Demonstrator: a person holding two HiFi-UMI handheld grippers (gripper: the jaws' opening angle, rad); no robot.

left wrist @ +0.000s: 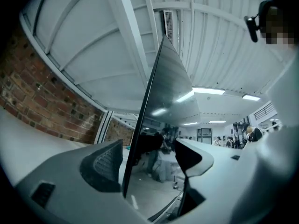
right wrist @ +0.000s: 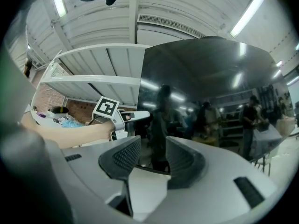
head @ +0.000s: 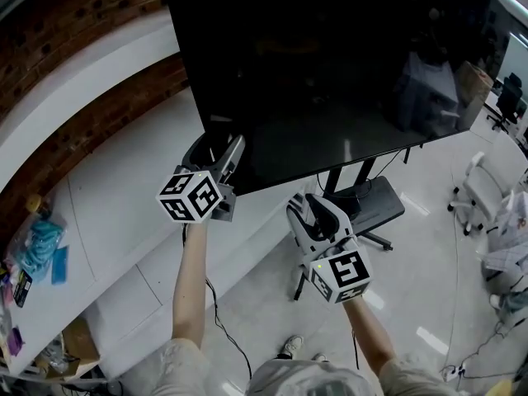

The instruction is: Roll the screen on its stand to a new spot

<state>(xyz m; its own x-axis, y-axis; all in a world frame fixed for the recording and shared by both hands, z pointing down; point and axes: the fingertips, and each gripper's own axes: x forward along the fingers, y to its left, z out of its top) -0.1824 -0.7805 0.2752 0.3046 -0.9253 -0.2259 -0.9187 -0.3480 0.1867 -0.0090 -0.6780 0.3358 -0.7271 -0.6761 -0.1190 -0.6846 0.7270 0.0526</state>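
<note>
A big black screen (head: 330,73) stands on a dark wheeled stand (head: 371,209). My left gripper (head: 221,148) is at the screen's lower left corner. In the left gripper view the screen (left wrist: 168,87) shows edge-on between the wide jaws of that gripper (left wrist: 149,148); a gap shows on the glass side and the pads do not press on it. My right gripper (head: 313,206) sits just under the bottom edge, beside the stand's post. In the right gripper view it (right wrist: 153,148) faces the glass (right wrist: 210,101), open, with nothing between the pads.
A white curved counter (head: 107,205) runs along the brick wall (head: 82,114) at the left, with a blue bag (head: 37,246) on it. A cable (head: 219,320) trails over the floor. White chairs (head: 487,180) stand at the right. My shoe (head: 290,346) is below.
</note>
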